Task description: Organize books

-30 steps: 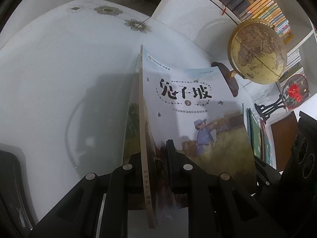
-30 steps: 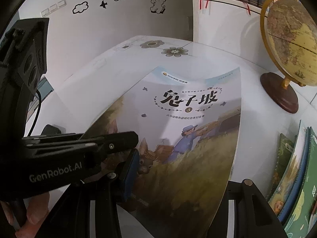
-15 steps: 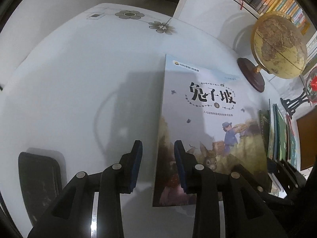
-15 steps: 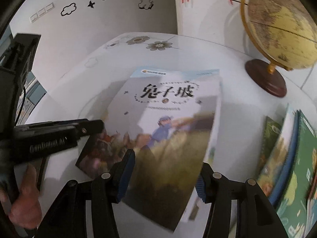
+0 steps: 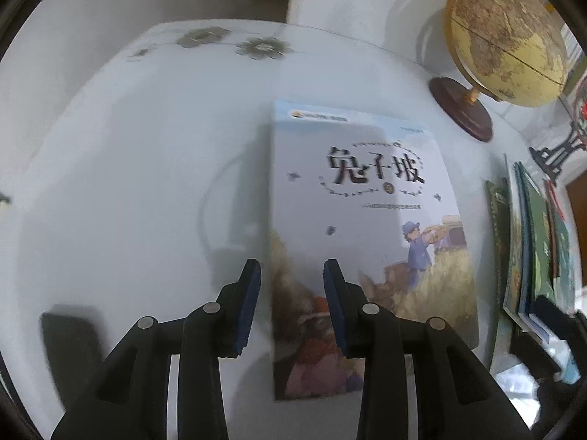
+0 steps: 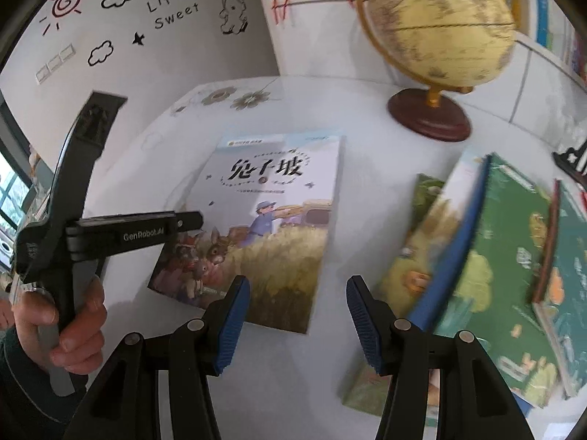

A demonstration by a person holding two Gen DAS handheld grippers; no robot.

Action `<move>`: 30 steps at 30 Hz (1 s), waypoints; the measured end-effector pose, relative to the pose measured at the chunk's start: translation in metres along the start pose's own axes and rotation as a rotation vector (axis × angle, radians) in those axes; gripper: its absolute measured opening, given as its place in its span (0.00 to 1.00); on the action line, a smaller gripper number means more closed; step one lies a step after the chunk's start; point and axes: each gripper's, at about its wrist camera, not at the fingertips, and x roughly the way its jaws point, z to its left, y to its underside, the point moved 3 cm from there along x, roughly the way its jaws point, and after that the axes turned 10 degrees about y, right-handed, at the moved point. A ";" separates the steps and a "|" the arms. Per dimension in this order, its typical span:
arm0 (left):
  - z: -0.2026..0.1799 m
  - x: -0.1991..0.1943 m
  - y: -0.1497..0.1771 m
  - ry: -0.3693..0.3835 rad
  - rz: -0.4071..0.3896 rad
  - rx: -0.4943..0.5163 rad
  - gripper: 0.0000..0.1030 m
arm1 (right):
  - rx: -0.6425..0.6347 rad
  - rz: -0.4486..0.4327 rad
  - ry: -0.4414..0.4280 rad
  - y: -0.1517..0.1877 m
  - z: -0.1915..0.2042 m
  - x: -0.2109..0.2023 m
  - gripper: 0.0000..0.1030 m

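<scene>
A pale blue picture book with a rabbit-and-field cover [image 5: 367,242] lies flat on the white table [image 5: 128,183]; it also shows in the right wrist view [image 6: 271,220]. My left gripper [image 5: 291,304] is open and empty, hovering over the book's near left edge; it shows from the side in the right wrist view [image 6: 190,222]. My right gripper [image 6: 297,322] is open and empty, above the table just in front of the book's near right corner. A row of green and blue books [image 6: 506,275] leans at the right, also seen in the left wrist view [image 5: 528,242].
A yellow globe on a dark round base [image 6: 436,36] stands at the back right, also in the left wrist view [image 5: 502,40]. A black metal bookend [image 5: 554,154] stands behind the leaning books. A dark flat object [image 5: 69,341] lies at the near left. Bookshelves line the back wall.
The left gripper was shut on the upright book. It let go, the book dropped flat onto the table, and both grippers drew back from it, open.
</scene>
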 end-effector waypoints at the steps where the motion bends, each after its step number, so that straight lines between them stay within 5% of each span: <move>1: -0.001 -0.010 0.001 -0.020 -0.015 0.004 0.31 | 0.004 -0.006 0.004 0.000 -0.004 -0.006 0.52; 7: -0.071 -0.076 0.006 -0.078 -0.123 0.160 0.33 | 0.080 -0.030 0.011 0.007 -0.050 -0.052 0.52; 18: -0.291 -0.132 -0.010 0.232 -0.206 0.386 0.33 | 0.289 -0.124 0.133 0.017 -0.225 -0.148 0.52; 23: -0.366 -0.120 -0.014 0.280 -0.189 0.474 0.33 | 0.404 -0.160 0.165 0.028 -0.308 -0.188 0.52; 30: -0.400 -0.049 -0.004 0.390 -0.008 0.455 0.33 | 0.477 -0.113 0.127 0.046 -0.367 -0.176 0.52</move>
